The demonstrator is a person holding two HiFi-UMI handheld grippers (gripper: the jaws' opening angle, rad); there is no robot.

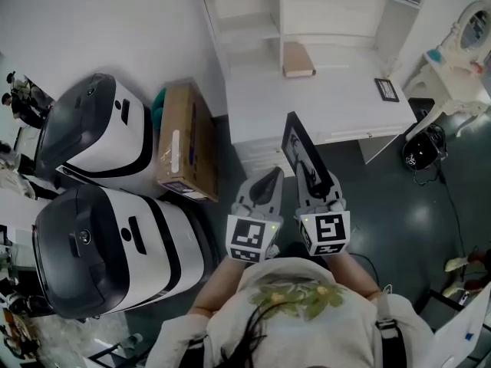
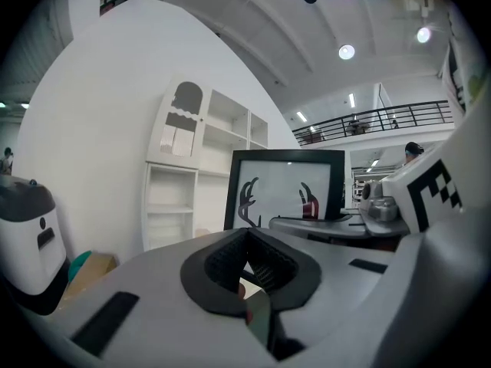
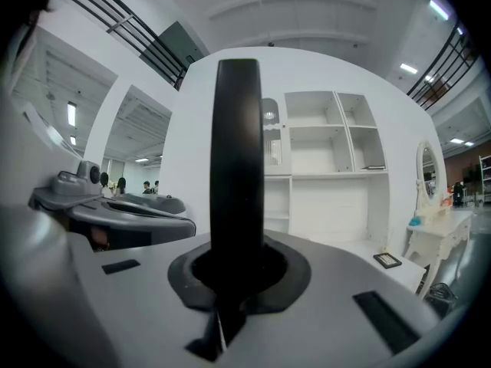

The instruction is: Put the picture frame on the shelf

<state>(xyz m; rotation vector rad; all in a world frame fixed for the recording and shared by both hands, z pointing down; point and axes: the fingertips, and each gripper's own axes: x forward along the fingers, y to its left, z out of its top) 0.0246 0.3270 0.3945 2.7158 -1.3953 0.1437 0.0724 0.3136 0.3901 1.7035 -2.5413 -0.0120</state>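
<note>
The black-rimmed rectangular picture frame stands upright on edge in the air before the white shelf unit, its lower edge clamped in the right gripper. Its thin edge aims at the shelves. Its printed face turns toward the left gripper, whose jaws are clenched on nothing.

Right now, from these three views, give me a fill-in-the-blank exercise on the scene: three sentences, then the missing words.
1. The right gripper has its fingers shut on the edge of an upright picture ___.
2. The left gripper is shut and holds ___.
3. That frame's border is ___, while the shelf unit ahead is white.
Missing words: frame; nothing; black.
</note>
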